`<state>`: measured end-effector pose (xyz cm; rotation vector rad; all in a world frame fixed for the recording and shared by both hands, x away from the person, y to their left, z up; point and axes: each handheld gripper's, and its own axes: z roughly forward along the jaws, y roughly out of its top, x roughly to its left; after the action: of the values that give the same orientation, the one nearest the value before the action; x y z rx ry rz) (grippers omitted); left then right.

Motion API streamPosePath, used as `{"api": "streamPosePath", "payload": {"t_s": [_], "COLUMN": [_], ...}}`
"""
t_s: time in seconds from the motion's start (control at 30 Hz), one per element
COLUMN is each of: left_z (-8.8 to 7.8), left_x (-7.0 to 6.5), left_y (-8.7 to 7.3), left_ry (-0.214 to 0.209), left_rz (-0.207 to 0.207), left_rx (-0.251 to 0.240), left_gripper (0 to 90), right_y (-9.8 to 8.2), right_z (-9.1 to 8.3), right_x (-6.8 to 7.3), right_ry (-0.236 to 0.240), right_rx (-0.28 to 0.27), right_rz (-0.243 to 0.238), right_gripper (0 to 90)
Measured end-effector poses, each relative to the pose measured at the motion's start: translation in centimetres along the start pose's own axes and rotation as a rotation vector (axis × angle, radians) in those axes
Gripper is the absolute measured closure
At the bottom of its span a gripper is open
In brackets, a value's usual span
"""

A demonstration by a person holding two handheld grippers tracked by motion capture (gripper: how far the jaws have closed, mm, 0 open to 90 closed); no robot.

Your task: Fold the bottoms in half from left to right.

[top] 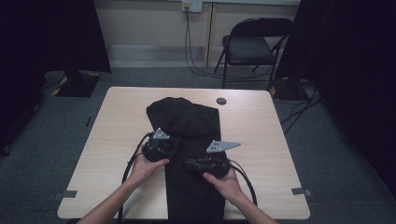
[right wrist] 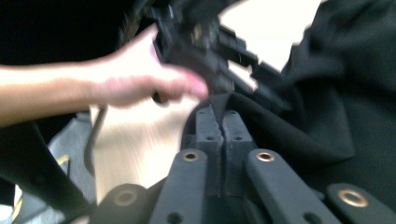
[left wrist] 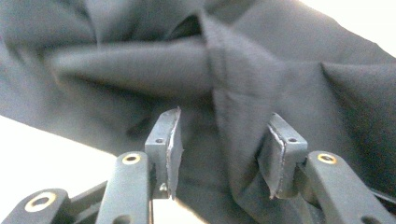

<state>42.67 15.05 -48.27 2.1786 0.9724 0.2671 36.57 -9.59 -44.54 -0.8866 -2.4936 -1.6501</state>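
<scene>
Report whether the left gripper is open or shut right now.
Open. In the left gripper view the left gripper has its jaws standing well apart, with a ridge of the black garment between them, not yet clamped.

I note a matt black woven cloth (top: pixel 187 122) on a smooth pale wood-grain table (top: pixel 261 130), and matt black plastic jaws with brass-coloured rivets.

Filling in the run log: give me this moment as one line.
left gripper: open, over fabric fold | right gripper: shut on black garment edge | garment: flat on table
</scene>
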Motion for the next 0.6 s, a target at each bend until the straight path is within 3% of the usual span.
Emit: {"api": "streamPosePath", "payload": {"t_s": [0.07, 0.1, 0.13, 0.17, 0.2, 0.27, 0.3, 0.33, 0.37, 0.4, 0.43, 0.47, 0.53, 0.57, 0.6], "left_z": [0.4, 0.4, 0.4, 0.4, 0.4, 0.5, 0.5, 0.7, 0.8, 0.8, 0.8, 0.8, 0.8, 0.8, 0.8], "left_x": [-0.1, -0.1, -0.3, -0.4, -0.4, -0.5, -0.5, -0.6, -0.8, -0.8, -0.8, -0.8, -0.8, -0.8, -0.7], "left_y": [-0.5, -0.5, -0.4, -0.4, -0.4, -0.4, -0.4, -0.4, -0.4, -0.4, -0.5, -0.5, -0.6, -0.6, -0.7], "left_ry": [0.007, 0.007, 0.007, 0.013, 0.013, 0.032, 0.032, 0.043, 0.052, 0.052, 0.055, 0.052, 0.051, 0.048, 0.047], "left_rz": [0.021, 0.021, 0.035, 0.043, 0.043, 0.070, 0.070, 0.064, 0.074, 0.074, 0.068, 0.070, 0.071, 0.074, 0.074], "left_rx": [0.011, 0.011, 0.019, 0.022, 0.022, 0.021, 0.021, 0.011, 0.009, 0.009, 0.006, 0.000, -0.004, -0.006, -0.008], "left_gripper": [53.3, 52.8, 50.7, 49.9, 49.8, 49.6, 49.7, 49.8, 49.8, 49.8, 49.9, 49.9, 50.2, 50.3, 50.4], "right_y": [-1.9, -1.9, -3.1, -3.1, -3.1, -2.1, -2.1, -1.4, -1.3, -1.3, -1.6, -1.8, -2.1, -2.8, -3.1], "right_z": [0.9, 0.9, 1.0, 0.7, 0.7, -1.0, -1.0, -2.5, -3.0, -3.0, -3.4, -3.4, -3.2, -2.1, -1.6], "right_x": [-0.1, -0.1, 0.0, 0.0, 0.0, -0.3, -0.3, -1.5, -2.2, -2.2, -3.6, -4.1, -4.7, -5.9, -6.5], "right_ry": [-0.050, -0.050, -0.072, -0.074, -0.074, -0.076, -0.076, -0.129, -0.159, -0.159, -0.227, -0.245, -0.261, -0.329, -0.338], "right_rx": [0.111, 0.111, 0.163, 0.172, 0.172, 0.106, 0.106, 0.048, 0.038, 0.038, 0.048, 0.062, 0.085, 0.152, 0.173], "right_rz": [-0.046, -0.046, -0.086, -0.095, -0.095, -0.081, -0.081, -0.059, -0.046, -0.046, -0.041, -0.031, -0.035, -0.054, -0.051], "right_gripper": [70.5, 70.5, 53.3, 47.7, 47.7, 40.5, 40.5, 40.9, 46.1, 46.1, 60.8, 66.4, 70.6, 73.2, 73.1]}}
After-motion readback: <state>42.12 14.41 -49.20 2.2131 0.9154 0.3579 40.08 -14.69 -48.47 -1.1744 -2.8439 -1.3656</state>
